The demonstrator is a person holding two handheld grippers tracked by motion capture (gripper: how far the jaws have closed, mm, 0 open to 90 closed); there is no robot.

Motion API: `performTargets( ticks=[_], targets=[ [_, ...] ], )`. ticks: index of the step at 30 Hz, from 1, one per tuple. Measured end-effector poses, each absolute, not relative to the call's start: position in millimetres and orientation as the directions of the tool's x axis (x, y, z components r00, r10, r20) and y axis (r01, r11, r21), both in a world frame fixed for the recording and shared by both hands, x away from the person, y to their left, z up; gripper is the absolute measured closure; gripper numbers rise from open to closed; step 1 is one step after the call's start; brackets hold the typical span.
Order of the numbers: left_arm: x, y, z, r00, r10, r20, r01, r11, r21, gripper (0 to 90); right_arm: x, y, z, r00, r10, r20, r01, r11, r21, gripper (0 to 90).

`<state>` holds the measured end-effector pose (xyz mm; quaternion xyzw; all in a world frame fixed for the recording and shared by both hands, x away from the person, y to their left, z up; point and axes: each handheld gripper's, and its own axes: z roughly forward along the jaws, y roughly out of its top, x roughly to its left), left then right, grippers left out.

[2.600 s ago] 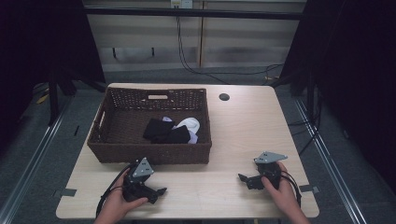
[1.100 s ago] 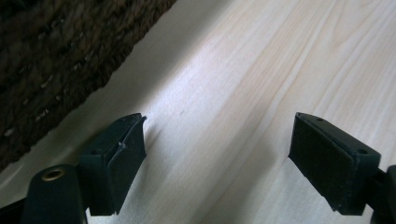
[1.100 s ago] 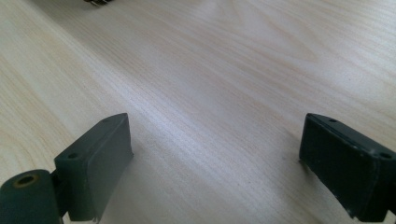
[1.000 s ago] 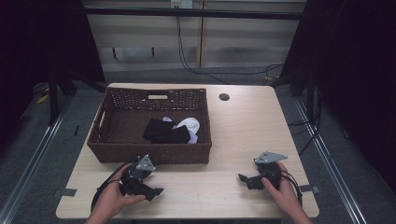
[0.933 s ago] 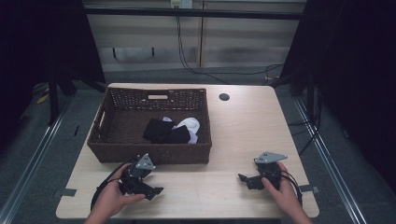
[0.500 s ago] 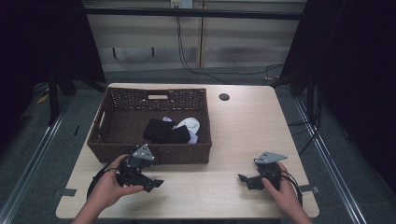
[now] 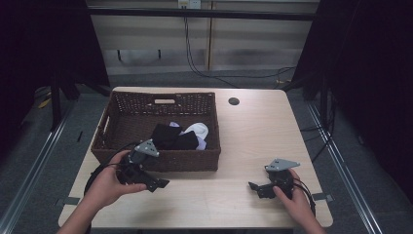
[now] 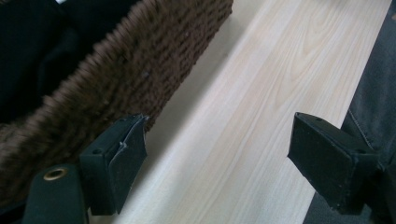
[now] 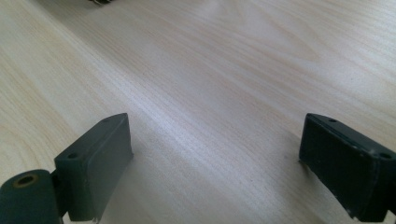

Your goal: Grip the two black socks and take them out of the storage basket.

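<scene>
Both jaws wide apart and empty, left gripper [image 7: 157, 184] just beside wicker basket [image 7: 170, 161] front wall, right gripper [image 7: 255, 186] well apart.

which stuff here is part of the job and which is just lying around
In the job:
left gripper, jaws open, beside the basket
wicker basket
black cloth and white cloth inside the basket

Lying about:
right gripper, open, resting on the table
round hole in the tabletop
</scene>
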<state>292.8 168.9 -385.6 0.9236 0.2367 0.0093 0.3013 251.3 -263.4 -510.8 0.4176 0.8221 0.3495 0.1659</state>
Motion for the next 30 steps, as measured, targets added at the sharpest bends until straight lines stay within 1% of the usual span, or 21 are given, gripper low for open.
performTargets(
  ticks=[5, 10, 13, 16, 20, 22, 24, 25, 30],
  targets=[
    [298.7, 170.1, -374.9, 0.89, 0.444, -0.102, 0.424, -0.727, 0.541, 18.3, 251.0, -263.4, -510.6, -0.594, 0.804, 0.018, 0.573, 0.407, 0.711, 8.6],
    [312.5, 170.4, -361.0, 0.89, 0.449, -0.082, 0.423, -0.743, 0.518, 18.3, 251.2, -263.5, -510.8, -0.596, 0.803, 0.018, 0.57, 0.407, 0.713, 8.6],
    [316.5, 169.3, -357.9, 0.883, 0.461, -0.086, 0.435, -0.738, 0.517, 18.3, 251.2, -263.5, -510.8, -0.596, 0.803, 0.016, 0.57, 0.409, 0.713, 8.6],
    [328.4, 168.0, -350.6, 0.88, 0.467, -0.087, 0.441, -0.737, 0.512, 18.4, 251.1, -263.5, -510.8, -0.596, 0.803, 0.016, 0.57, 0.408, 0.713, 8.6],
    [337.6, 167.2, -349.9, 0.875, 0.478, -0.08, 0.45, -0.74, 0.5, 18.6, 250.9, -263.3, -510.9, -0.595, 0.804, 0.016, 0.57, 0.408, 0.713, 8.6],
    [348.0, 166.9, -351.7, 0.861, 0.5, -0.095, 0.473, -0.716, 0.514, 18.6, 250.9, -263.3, -510.9, -0.595, 0.804, 0.016, 0.57, 0.407, 0.713, 8.5],
    [351.6, 166.6, -352.9, 0.858, 0.505, -0.095, 0.476, -0.711, 0.517, 19.1, 250.9, -263.3, -510.9, -0.595, 0.804, 0.016, 0.571, 0.408, 0.713, 8.6],
    [359.8, 167.2, -355.6, 0.852, 0.516, -0.092, 0.482, -0.701, 0.526, 19.3, 250.9, -263.3, -510.9, -0.595, 0.804, 0.017, 0.57, 0.408, 0.713, 8.6],
    [371.9, 166.8, -362.1, 0.839, 0.537, -0.082, 0.496, -0.696, 0.519, 19.5, 250.9, -263.3, -510.9, -0.595, 0.803, 0.017, 0.57, 0.408, 0.713, 8.6]
  ],
)
